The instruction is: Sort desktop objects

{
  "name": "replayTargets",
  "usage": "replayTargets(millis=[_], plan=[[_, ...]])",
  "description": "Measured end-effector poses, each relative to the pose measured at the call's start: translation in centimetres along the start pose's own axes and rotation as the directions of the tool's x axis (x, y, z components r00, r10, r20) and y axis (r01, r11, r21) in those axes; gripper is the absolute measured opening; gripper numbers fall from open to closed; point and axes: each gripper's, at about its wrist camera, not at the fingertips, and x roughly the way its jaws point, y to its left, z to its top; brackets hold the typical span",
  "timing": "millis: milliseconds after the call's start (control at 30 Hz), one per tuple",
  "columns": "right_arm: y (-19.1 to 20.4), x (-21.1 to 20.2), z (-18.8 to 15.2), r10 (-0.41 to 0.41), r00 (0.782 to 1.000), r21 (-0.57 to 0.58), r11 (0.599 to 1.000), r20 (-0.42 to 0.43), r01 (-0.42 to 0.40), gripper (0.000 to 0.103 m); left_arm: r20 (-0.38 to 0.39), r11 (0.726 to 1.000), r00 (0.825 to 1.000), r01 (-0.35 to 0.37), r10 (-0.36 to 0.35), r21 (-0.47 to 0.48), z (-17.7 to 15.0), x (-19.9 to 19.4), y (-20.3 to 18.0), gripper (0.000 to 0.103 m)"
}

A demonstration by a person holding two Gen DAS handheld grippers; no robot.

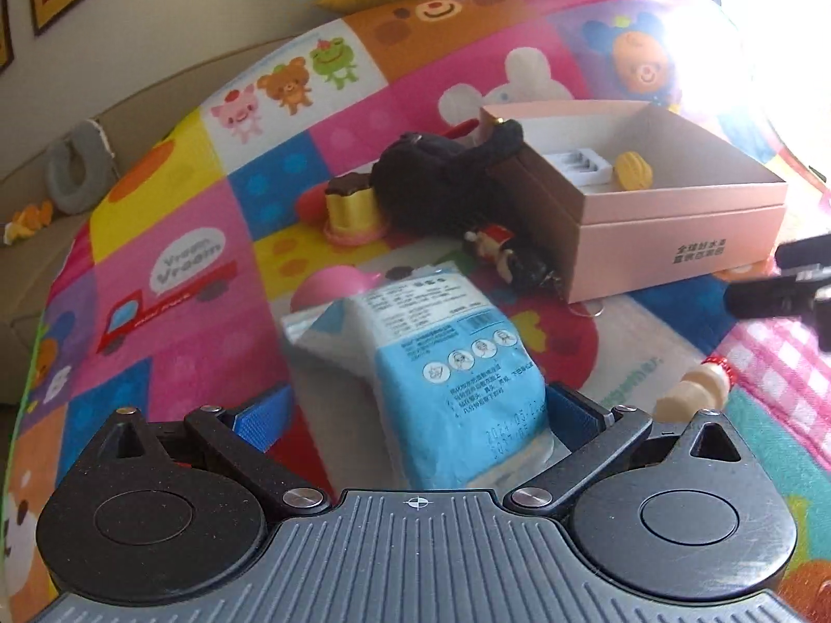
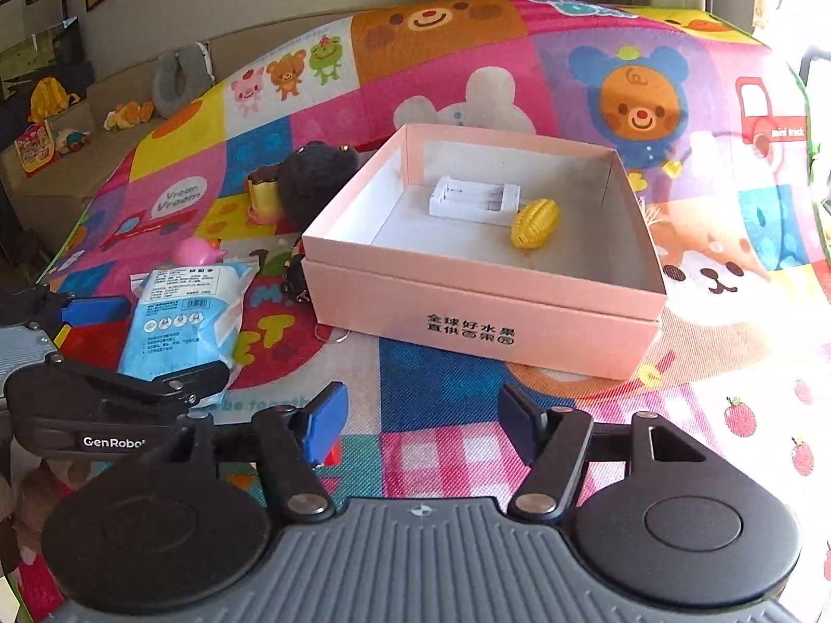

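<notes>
Over the mat, left hand-held gripper (image 1: 415, 418) wide apart around blue packet (image 1: 441, 363)

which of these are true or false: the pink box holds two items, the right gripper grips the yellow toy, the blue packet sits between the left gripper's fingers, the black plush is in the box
1. The pink box holds two items: true, a white tray and a yellow toy.
2. The right gripper grips the yellow toy: false, it is open and empty.
3. The blue packet sits between the left gripper fingers: true.
4. The black plush is in the box: false, it lies outside on the mat.
</notes>
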Motion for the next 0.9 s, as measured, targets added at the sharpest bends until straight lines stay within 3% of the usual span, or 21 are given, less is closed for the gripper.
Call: replayTargets(millis=[200,300,367,533,667,800,900], plan=[[-3.2,0.2,3.7,-0.135,0.984,0.062,0.99,0.117,0.128,0.065,-0.033,0.998,0.998,-0.049,0.048,-0.025,-1.4,-1.3,3.1,0.103],[-6.0,2.2,5.3,-0.247,0.963,0.134,0.963,0.107,0.232,0.065,-0.019,0.998,1.0,0.024,-0.025,-0.058,-1.4,-1.9,3.8,0.103],[-7.6,3.9,5.8,-0.277,0.958,0.163,0.951,0.067,0.264,0.065,-0.005,0.994,0.997,0.075,-0.076,-0.079,-1.2,-2.1,3.9,0.103],[-8.0,6.9,6.0,-0.208,0.978,0.155,0.966,-0.008,0.206,0.061,0.014,0.992,0.996,0.093,-0.092,-0.083,-0.9,-2.2,3.7,0.103],[-5.8,7.7,6.7,-0.257,0.966,0.095,0.962,0.01,0.255,0.063,0.017,0.992,0.996,0.086,-0.085,-0.098,-1.0,-2.1,4.2,0.103],[-5.3,8.3,7.8,-0.215,0.977,0.095,0.972,0.01,0.213,0.063,0.004,0.991,0.997,0.08,-0.08,-0.107,-0.9,-1.9,4.5,0.103],[-4.3,7.4,8.1,-0.228,0.973,0.061,0.973,0.049,0.225,0.061,-0.005,0.992,0.997,0.078,-0.079,-0.099,-0.7,-1.8,4.2,0.103]])
